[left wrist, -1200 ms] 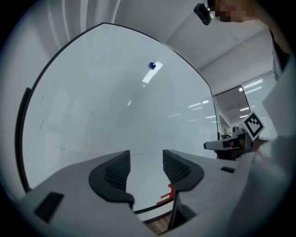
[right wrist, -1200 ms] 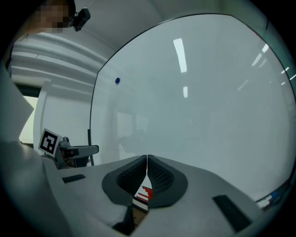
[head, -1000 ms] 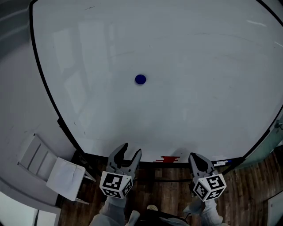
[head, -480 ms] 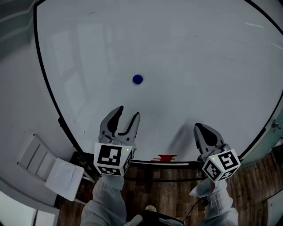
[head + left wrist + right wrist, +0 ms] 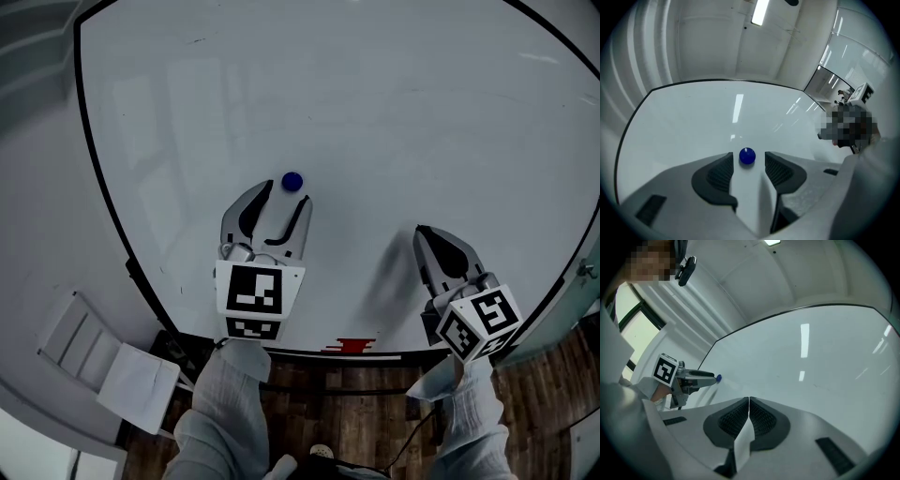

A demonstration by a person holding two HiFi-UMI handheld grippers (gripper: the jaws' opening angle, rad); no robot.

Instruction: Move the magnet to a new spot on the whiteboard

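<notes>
Magnet: a small blue disc [image 5: 292, 181] stuck flat on the whiteboard [image 5: 422, 112], left of the board's middle in the head view.
Magnet and jaws: in the left gripper view the magnet [image 5: 747, 156] sits centred just ahead of the gap between the two jaw tips. No contact shows.
Left hand-held gripper: the left hand-held gripper [image 5: 284, 194] is spread apart and empty, its tips just below the magnet.
What has changed: within the last second this gripper has climbed from below the board's lower edge to the magnet. The magnet keeps its spot.
Right hand-held gripper: the right hand-held gripper [image 5: 424, 232] has its jaws pressed together on nothing. It hovers over the board's lower right, well apart from the magnet, having also come up from the edge.
Meaning for the task: the approach looks nearly finished, the grasp is not yet made, and the move itself has not begun.
Next move: probably a short push forward, then closing on the disc's rim. The disc looks thin, so the pads could slip off.
</notes>
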